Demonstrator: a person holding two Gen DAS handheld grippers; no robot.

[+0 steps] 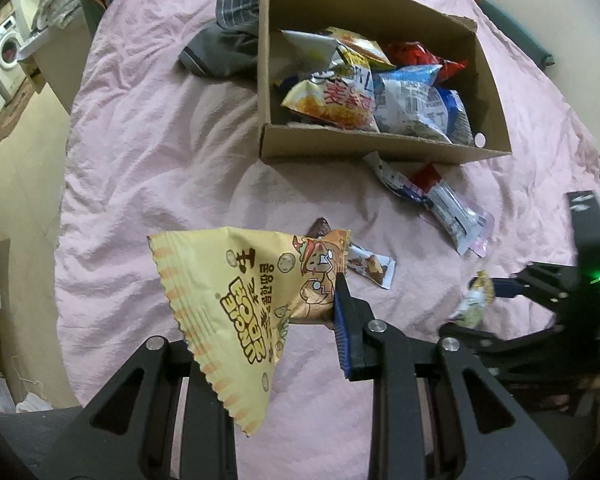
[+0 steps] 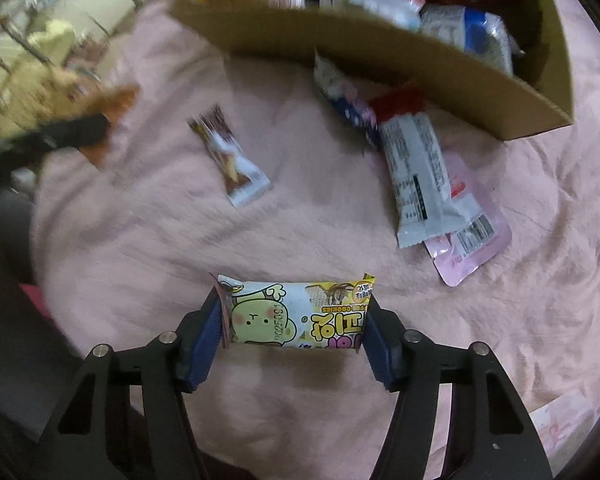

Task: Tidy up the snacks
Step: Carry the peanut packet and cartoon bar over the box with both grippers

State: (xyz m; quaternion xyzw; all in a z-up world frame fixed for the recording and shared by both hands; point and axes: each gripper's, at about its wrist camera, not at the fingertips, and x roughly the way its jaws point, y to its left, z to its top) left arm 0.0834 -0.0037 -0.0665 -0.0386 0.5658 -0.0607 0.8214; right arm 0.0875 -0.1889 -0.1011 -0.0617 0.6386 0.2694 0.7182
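I have the left gripper [image 1: 292, 312] clamped on a yellow chip bag [image 1: 236, 300] and the right gripper [image 2: 294, 334] closed endwise on a cookie pack [image 2: 296, 314], both lifted off the pink sheet [image 1: 160, 160], ready for the cardboard box [image 1: 364, 144] ahead, already holding other snacks.

Pink wrinkled bedsheet [image 1: 148, 152] fills the frame. Washer [image 1: 5, 54] upper left beside a cluttered counter [image 1: 52, 4]. Pale floor [image 1: 24, 184] down the left edge. Dim indoor light.
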